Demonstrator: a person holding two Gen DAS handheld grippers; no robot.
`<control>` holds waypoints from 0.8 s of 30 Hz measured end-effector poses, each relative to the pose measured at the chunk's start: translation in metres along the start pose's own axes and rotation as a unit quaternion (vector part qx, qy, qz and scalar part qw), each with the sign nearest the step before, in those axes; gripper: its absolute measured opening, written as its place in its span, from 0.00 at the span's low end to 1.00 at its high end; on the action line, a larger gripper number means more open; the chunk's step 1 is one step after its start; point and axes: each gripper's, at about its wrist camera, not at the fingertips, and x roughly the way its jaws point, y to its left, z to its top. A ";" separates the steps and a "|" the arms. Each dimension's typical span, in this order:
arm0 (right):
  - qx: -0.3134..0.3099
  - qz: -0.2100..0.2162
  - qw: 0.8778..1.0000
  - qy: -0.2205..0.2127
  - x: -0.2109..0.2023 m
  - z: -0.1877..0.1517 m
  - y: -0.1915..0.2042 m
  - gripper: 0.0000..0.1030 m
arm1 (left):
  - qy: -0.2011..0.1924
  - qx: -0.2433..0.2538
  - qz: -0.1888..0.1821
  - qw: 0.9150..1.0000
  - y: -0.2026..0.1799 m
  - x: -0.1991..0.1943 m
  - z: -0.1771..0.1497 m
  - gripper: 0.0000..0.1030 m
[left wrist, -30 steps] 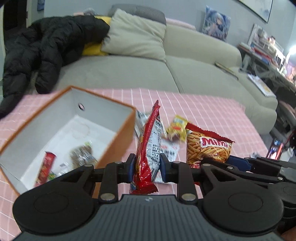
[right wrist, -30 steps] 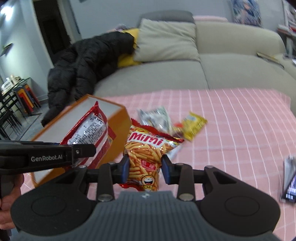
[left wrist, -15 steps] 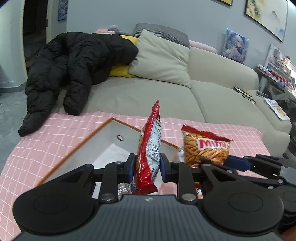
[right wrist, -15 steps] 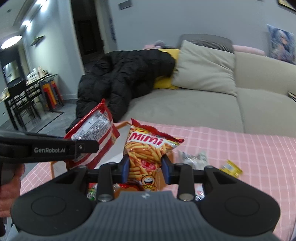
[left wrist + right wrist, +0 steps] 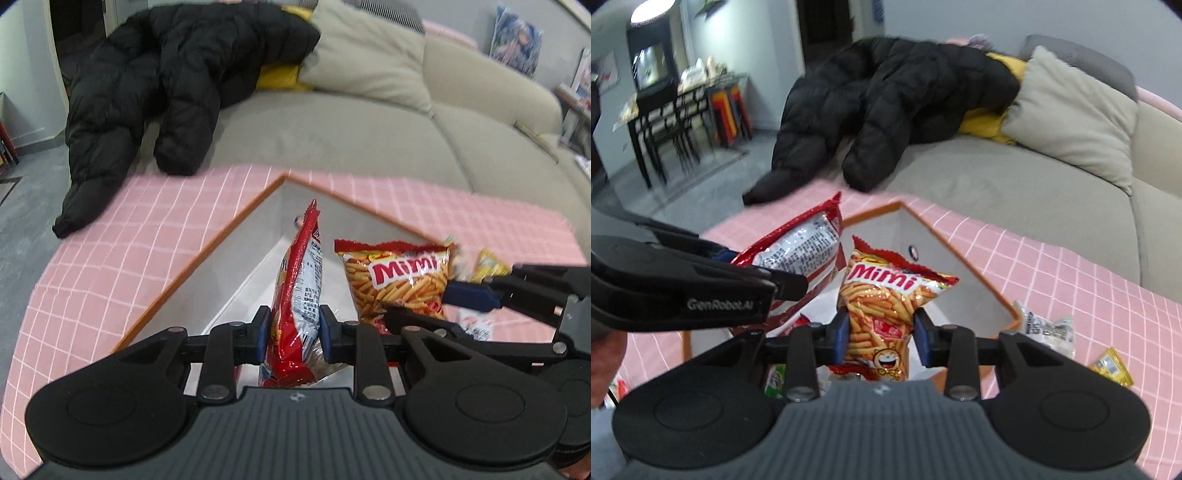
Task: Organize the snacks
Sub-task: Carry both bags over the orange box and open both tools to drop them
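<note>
My left gripper (image 5: 291,332) is shut on a red and silver snack bag (image 5: 299,295), held upright over the open orange box (image 5: 236,221) with white inside walls. My right gripper (image 5: 881,338) is shut on an orange Mimi snack bag (image 5: 886,306), also held over the box (image 5: 964,266). The Mimi bag (image 5: 399,280) shows in the left wrist view to the right of the red bag. The red bag (image 5: 801,247) shows in the right wrist view at the left. Small snack packs lie on the box floor, mostly hidden.
The box stands on a pink checked tablecloth (image 5: 110,266). A silver packet (image 5: 1049,328) and a yellow packet (image 5: 1112,367) lie on the cloth right of the box. A beige sofa (image 5: 369,136) with a black jacket (image 5: 166,85) stands behind the table.
Both grippers have moved left and tilted down with their bags, from beside the box to over its opening. The loose packets on the cloth now sit off to the right.
</note>
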 end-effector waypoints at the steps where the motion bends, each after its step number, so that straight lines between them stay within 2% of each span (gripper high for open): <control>1: -0.012 -0.003 1.000 0.008 0.008 0.001 0.002 0.32 | 0.009 0.000 0.002 1.000 0.002 0.006 -0.001 0.29; 8: -0.080 -0.015 0.995 0.050 0.054 0.000 0.010 0.32 | 0.058 -0.019 -0.010 0.998 0.014 0.038 -0.008 0.29; 16: -0.115 -0.013 0.988 0.106 0.091 -0.011 0.014 0.32 | 0.092 -0.029 -0.010 0.995 0.024 0.064 -0.014 0.29; 24: -0.135 -0.014 0.984 0.117 0.100 -0.009 0.022 0.32 | 0.101 -0.031 -0.008 0.994 0.026 0.073 -0.017 0.29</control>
